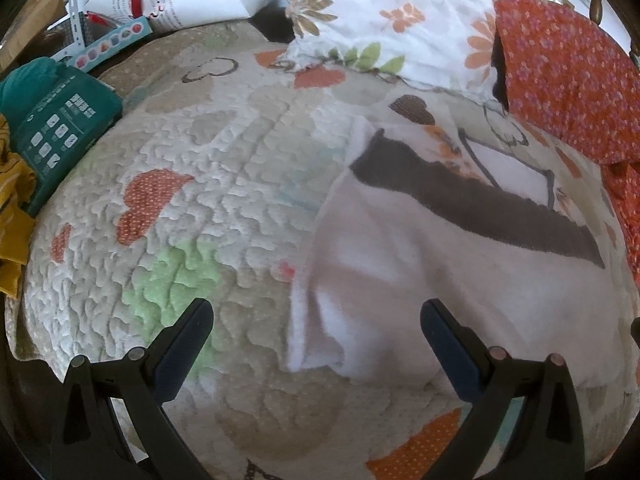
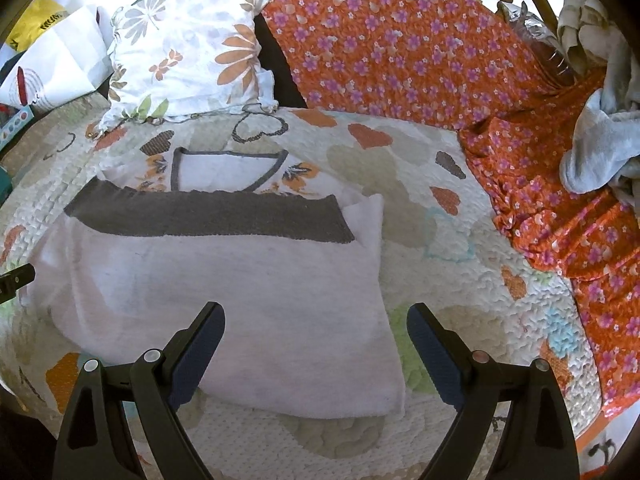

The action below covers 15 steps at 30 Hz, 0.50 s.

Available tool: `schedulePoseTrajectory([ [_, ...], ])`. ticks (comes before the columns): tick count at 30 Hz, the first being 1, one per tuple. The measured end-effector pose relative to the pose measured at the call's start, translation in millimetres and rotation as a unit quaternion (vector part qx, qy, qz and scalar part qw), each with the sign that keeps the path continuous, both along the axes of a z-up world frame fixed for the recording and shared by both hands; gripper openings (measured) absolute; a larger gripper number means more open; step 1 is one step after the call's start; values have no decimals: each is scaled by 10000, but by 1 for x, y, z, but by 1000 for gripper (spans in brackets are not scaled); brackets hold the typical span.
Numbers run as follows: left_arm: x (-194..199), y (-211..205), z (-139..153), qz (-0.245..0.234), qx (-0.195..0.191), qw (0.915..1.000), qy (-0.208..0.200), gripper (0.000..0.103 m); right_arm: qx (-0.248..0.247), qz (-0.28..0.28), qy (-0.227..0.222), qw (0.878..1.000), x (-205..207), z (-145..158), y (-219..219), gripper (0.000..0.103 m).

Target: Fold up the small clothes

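Looks like one fold's been laid already, with nothing held between the wide-spread left gripper [image 1: 316, 318] or right gripper [image 2: 316, 322], so the white garment [image 2: 224, 280] just ahead of the fingertips probably needs regrasping at an edge next.

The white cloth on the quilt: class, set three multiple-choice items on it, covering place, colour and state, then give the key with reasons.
1. Where does the white cloth lie?
A. on the quilt
B. on the orange fabric
C. on the floral pillow

2. What colour is its band?
A. green
B. dark grey
C. yellow

3. How is the right gripper?
A. shut on the cloth
B. shut, empty
C. open, holding nothing

Key: 1 A, quilt shows all round it; 2 B, a dark grey strip crosses its far edge; 3 C, the fingers stand wide apart, clamping nothing.
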<state>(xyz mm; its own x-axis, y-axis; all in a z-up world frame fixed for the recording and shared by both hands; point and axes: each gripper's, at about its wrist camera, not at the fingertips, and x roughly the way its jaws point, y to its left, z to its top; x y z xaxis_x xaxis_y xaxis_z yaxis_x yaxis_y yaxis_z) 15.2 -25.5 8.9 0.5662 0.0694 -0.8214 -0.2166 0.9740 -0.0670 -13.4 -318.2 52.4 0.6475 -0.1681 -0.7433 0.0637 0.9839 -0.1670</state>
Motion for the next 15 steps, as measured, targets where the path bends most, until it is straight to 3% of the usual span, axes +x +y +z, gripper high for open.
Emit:
schedulePoseTrajectory([
  [15,15,-5,-18,-74,162,9994,288,103,-180,133,119,9997,5,-9,5,95],
])
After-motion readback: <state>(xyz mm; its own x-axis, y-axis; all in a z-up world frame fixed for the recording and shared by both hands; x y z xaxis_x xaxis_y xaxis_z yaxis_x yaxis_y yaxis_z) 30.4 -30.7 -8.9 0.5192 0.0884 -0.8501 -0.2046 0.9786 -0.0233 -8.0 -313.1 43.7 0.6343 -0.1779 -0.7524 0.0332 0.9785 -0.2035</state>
